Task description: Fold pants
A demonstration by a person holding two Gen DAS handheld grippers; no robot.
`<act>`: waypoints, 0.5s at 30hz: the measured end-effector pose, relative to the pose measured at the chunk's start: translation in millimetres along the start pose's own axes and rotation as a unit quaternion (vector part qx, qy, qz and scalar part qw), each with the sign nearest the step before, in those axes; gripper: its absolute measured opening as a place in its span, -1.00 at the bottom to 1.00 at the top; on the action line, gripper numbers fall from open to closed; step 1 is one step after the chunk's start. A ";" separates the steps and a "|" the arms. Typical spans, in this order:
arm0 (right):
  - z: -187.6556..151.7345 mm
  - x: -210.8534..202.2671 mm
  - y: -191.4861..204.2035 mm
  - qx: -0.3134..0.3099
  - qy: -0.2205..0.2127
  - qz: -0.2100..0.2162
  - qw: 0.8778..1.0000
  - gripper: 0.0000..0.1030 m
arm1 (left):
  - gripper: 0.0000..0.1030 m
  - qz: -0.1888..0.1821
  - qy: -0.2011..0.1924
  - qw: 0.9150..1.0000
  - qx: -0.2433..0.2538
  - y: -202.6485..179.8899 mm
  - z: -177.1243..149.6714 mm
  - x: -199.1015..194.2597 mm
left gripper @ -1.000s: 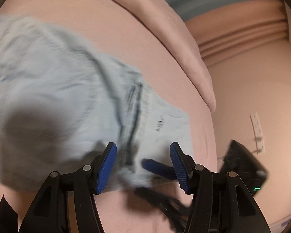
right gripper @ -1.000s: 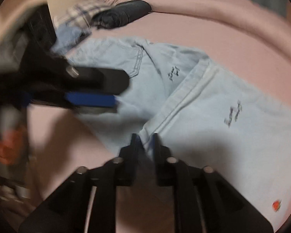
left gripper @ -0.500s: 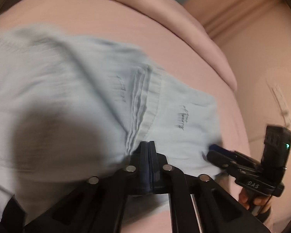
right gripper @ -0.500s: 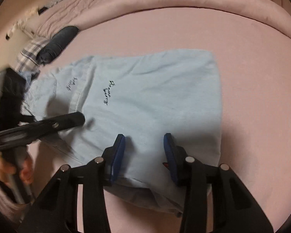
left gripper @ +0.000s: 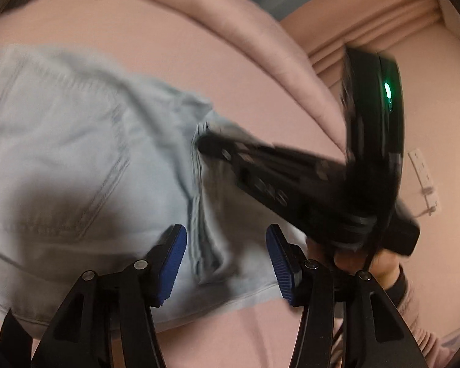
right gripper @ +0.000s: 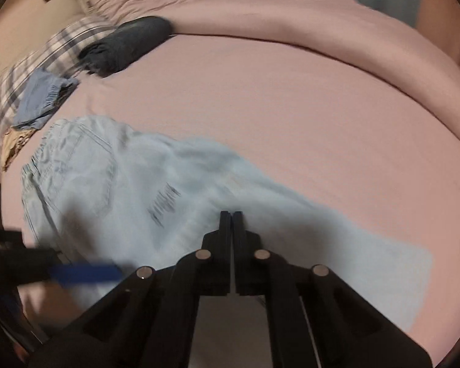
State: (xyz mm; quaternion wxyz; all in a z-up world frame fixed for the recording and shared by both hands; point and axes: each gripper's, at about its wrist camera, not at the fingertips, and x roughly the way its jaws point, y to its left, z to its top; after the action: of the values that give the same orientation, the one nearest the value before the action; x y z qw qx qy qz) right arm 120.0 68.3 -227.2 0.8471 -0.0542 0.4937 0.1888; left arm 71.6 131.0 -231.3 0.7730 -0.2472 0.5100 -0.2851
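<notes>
Light blue pants (left gripper: 76, 159) lie on a pink bed sheet (left gripper: 156, 52); they also show in the right wrist view (right gripper: 174, 184). My left gripper (left gripper: 227, 254) is open, its blue pads either side of a folded seam at the pants' near edge. My right gripper (right gripper: 231, 217) is shut on a raised fold of the pants. In the left wrist view the right gripper (left gripper: 205, 144) reaches in from the right and pinches the cloth. In the right wrist view a blue pad of the left gripper (right gripper: 89, 274) shows at lower left.
A dark rolled garment (right gripper: 128, 43), a plaid cloth (right gripper: 46, 61) and a small blue garment (right gripper: 40, 98) lie at the far left of the bed. A pink duvet (right gripper: 322, 21) runs along the far side. A wall socket strip (left gripper: 423, 181) is on the right.
My left gripper was shut on the pants and is now open. My right gripper was open over the pants and is now shut on a fold of them.
</notes>
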 end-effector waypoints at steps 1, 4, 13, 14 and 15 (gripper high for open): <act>6.4 10.2 6.2 -0.010 0.013 0.008 1.000 -0.92 | 0.03 -0.002 -0.002 1.000 -0.001 2.4 -1.5 -2.9; 15.5 18.4 10.0 -0.020 0.025 0.044 0.999 -0.92 | 0.03 -0.010 -0.009 1.000 0.006 4.8 -5.2 -18.1; -31.9 -55.8 -14.0 0.049 -0.025 0.084 0.995 -0.20 | 0.54 -0.009 -0.055 0.998 -0.009 15.8 -17.3 -64.4; -37.5 -44.6 -9.8 0.048 -0.012 0.072 0.996 -0.21 | 0.54 -0.009 -0.060 0.998 -0.022 19.7 -20.8 -71.3; -43.0 -29.1 -5.2 0.046 0.012 0.061 0.997 -0.20 | 0.54 -0.010 -0.064 0.997 -0.034 19.7 -24.3 -75.0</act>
State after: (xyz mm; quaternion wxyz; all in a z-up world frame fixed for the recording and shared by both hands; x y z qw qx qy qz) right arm 74.0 43.8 -224.5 0.8295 0.0126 0.5146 0.2168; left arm 28.9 194.8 -204.7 0.7925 -0.2956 0.4665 -0.2589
